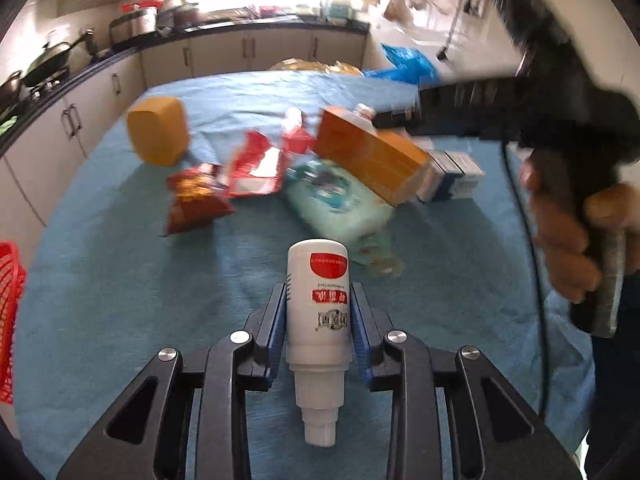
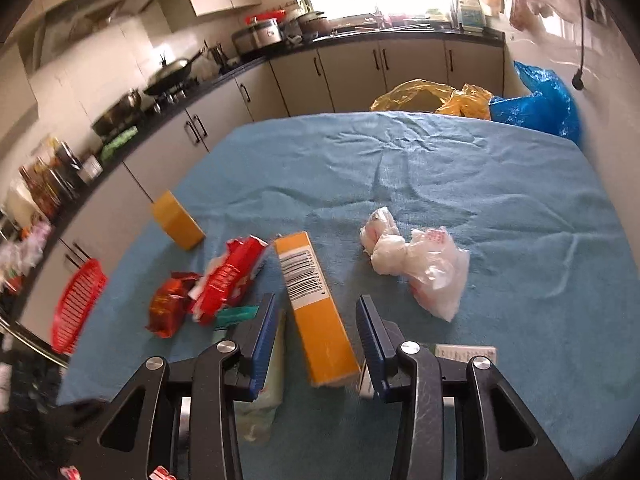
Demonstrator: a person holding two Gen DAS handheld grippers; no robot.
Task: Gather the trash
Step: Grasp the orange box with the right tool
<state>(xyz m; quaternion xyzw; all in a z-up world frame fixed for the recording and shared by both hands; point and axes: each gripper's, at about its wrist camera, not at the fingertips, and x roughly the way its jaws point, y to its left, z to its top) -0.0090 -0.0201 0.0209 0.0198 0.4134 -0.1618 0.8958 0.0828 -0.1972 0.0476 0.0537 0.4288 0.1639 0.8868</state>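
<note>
My left gripper (image 1: 319, 300) is shut on a white bottle with a red label (image 1: 319, 300), held above the blue tablecloth (image 1: 120, 280). My right gripper (image 2: 318, 308) is open, its jaws on either side of a long orange box (image 2: 316, 312) that lies tilted on the pile; it also shows in the left wrist view (image 1: 372, 152), with the right gripper's body (image 1: 480, 108) over it. Around lie red snack wrappers (image 2: 228, 276), a teal wipes pack (image 1: 340, 200), a yellow box (image 2: 176, 220) and crumpled white plastic (image 2: 416, 264).
A red basket (image 2: 76, 304) sits at the table's left edge. Yellow bags (image 2: 420, 96) and blue bags (image 2: 536, 100) lie beyond the far edge. Kitchen counters (image 2: 224, 76) run along the left and back. Small white cartons (image 1: 452, 176) lie by the orange box.
</note>
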